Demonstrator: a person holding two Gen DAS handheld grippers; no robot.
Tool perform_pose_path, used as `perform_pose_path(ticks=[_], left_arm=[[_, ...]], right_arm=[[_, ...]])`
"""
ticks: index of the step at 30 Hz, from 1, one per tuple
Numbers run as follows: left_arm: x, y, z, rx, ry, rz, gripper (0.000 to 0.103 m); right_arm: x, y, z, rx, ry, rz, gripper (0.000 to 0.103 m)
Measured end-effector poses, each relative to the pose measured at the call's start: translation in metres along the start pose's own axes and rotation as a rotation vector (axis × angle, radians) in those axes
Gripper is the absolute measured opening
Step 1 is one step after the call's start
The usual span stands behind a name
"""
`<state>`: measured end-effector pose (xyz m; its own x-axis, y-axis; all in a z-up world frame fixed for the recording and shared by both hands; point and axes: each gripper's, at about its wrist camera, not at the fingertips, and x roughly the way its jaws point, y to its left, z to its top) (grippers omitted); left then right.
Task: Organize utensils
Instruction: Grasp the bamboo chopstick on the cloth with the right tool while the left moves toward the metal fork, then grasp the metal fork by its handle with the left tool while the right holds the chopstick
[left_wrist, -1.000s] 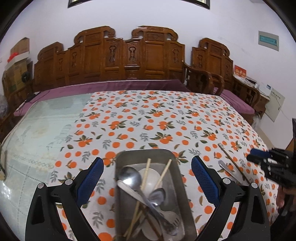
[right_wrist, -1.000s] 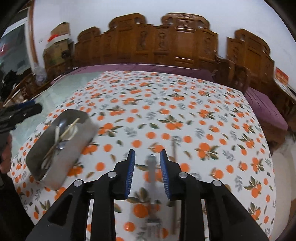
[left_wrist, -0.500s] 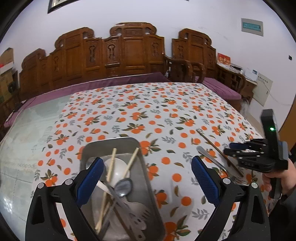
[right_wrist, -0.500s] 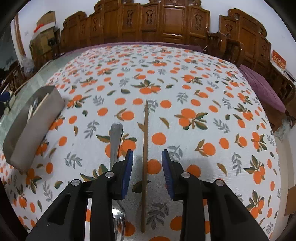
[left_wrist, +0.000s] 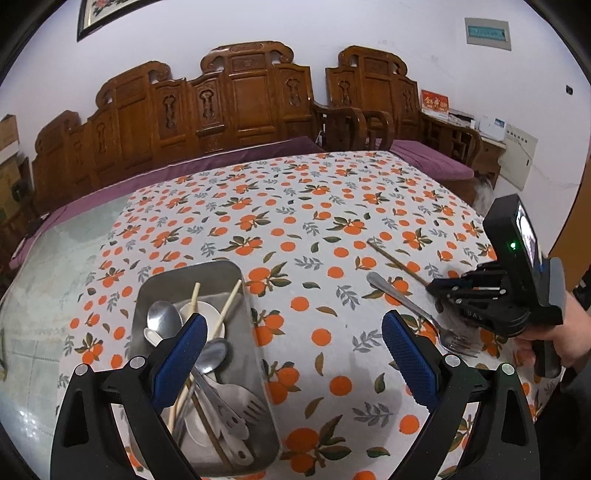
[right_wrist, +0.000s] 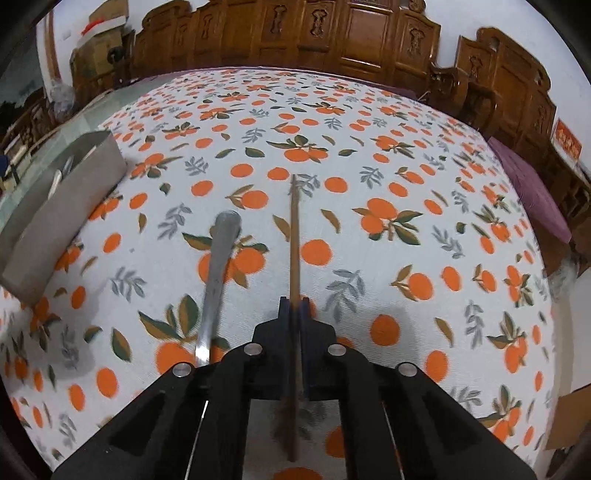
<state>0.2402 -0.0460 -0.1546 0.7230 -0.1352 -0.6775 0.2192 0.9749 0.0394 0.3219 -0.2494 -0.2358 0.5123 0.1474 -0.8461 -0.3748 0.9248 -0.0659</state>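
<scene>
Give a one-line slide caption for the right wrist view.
Right tool shut on brown chopstick, fork lying beside it on the orange-print tablecloth.

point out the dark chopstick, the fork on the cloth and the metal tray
dark chopstick (right_wrist: 294, 236), right wrist view, mid shaft ahead of the jaws
fork (left_wrist: 402, 298), left wrist view, on its handle
metal tray (left_wrist: 255, 363), left wrist view, right rim

right gripper (right_wrist: 294, 314) clamping chopstick (right_wrist: 294, 236), fork (right_wrist: 218, 273) beside

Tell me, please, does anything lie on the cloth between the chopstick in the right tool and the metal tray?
Yes: the fork lies on the tablecloth beside the chopstick, on the tray's side. Lifted clear, the right tool meets nothing else visible.
</scene>
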Motion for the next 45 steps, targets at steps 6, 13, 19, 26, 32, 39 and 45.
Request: perform_pose_path(ticks=[6, 13, 19, 26, 32, 39, 45], left_arm=[[0.009, -0.031, -0.004, 0.023, 0.042, -0.006, 0.092], [0.038, -0.076, 0.002, 0.038, 0.104, -0.048, 0.092], [0.071, -0.105, 0.001, 0.041, 0.177, -0.078, 0.092], [0.100, -0.126, -0.003, 0.041, 0.252, -0.106, 0.071], [0.113, -0.138, -0.007, 0.046, 0.292, -0.117, 0.049], [0.112, -0.135, -0.007, 0.057, 0.291, -0.105, 0.021], [0.110, -0.115, -0.010, 0.028, 0.302, -0.081, 0.011]], right_arm=[[-0.004, -0.026, -0.010, 0.024, -0.013, -0.027, 0.006], [-0.009, -0.064, -0.014, 0.153, -0.037, 0.008, 0.006], [-0.013, -0.076, -0.013, 0.207, -0.056, 0.036, 0.006], [-0.016, -0.075, -0.009, 0.213, -0.072, 0.059, 0.006], [-0.017, -0.075, -0.008, 0.220, -0.079, 0.069, 0.006], [-0.017, -0.069, -0.006, 0.204, -0.077, 0.070, 0.006], [-0.017, -0.061, -0.005, 0.181, -0.072, 0.068, 0.006]])
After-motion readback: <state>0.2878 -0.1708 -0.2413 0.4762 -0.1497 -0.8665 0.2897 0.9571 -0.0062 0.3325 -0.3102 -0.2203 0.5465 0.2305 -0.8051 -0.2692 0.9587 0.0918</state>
